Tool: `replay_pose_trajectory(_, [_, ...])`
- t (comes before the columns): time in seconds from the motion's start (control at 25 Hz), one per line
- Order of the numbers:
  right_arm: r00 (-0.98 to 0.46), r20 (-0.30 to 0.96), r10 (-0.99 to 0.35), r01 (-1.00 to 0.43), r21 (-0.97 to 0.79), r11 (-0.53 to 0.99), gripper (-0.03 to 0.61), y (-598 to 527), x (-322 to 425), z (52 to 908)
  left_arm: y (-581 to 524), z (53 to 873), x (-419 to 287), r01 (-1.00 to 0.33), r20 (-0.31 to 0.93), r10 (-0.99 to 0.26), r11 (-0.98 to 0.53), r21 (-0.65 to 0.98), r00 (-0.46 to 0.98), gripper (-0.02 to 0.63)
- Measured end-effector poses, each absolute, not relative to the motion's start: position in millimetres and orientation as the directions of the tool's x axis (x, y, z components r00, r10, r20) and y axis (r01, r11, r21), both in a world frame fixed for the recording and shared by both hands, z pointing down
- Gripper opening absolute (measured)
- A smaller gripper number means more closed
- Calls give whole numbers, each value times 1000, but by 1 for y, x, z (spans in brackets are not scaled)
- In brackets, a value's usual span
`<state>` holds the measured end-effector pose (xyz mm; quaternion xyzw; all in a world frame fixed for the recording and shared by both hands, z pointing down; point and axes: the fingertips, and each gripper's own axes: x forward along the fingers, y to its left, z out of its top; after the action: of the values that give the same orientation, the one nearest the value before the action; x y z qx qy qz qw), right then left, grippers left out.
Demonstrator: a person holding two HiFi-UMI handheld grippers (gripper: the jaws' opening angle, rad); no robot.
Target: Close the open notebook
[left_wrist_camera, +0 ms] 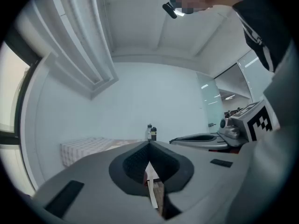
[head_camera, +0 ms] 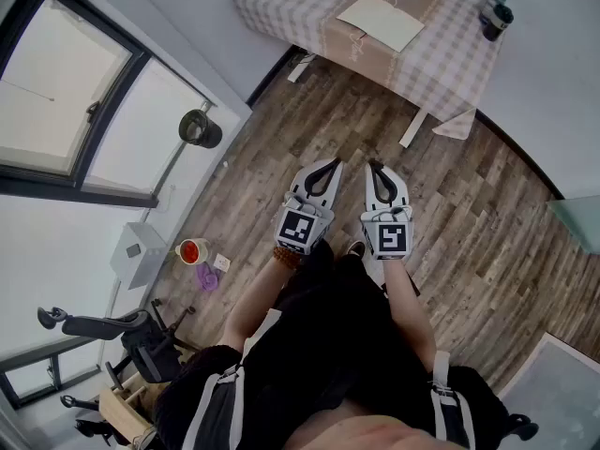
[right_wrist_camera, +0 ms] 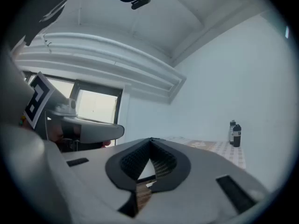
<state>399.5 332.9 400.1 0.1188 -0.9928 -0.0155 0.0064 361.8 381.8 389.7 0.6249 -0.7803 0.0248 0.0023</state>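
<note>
- Left hand-held gripper (head_camera: 330, 164) and right hand-held gripper (head_camera: 373, 168): both pressed together with nothing between the pads, held level side by side over the wooden floor (head_camera: 281, 176), tips toward 12 o'clock.
- Open notebook (head_camera: 380, 22): flat on the checkered-cloth counter (head_camera: 281, 3), pale page up, at 12 o'clock from both tips and well apart from them.
- Step in hand, as a judgement: the approach; nothing reached yet, closing not begun.
- Walk up square to the near edge of the counter, so that both tips can reach the pages without leaning.
- Cannot tell from here where the spine runs; check that up close before choosing which edge to lift.
- Spread one pair of jaws only on arrival, then pinch the free outer edge of the cover or top leaf, low and shallow.
- Rest the other tips, kept together, on the opposite half, to stop the book sliding on the cloth.
- Swing the pinched half over in an arc about the spine; let go only once it lies flat.
- Two dark bottles (head_camera: 494, 11) at 3 o'clock of the notebook, near the counter's corner: keep the swing clear of them.
- Likely risks: the cloth bunching under a dragging tip, or a single sheet being caught instead of the whole half.
</note>
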Motion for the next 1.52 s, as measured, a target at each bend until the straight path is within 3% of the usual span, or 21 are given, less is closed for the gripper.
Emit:
replay_pose_trajectory(0.28, [-967, 37, -251, -249, 49, 967, 6, 312, 330, 412, 353, 403, 286, -984, -1, -984, 179, 20, -179, 14])
replay_pose_trajectory(0.88, [-899, 85, -430, -413, 163, 896, 8, 257, 132, 407, 318, 395, 75, -1000, -37, -999, 6, 20, -7, 14])
replay_pose_trajectory(1.52, [-820, 105, -562, -542, 169, 823, 8, 111, 34, 441, 189, 431, -45, -998, 39, -998, -57, -29, 56, 14])
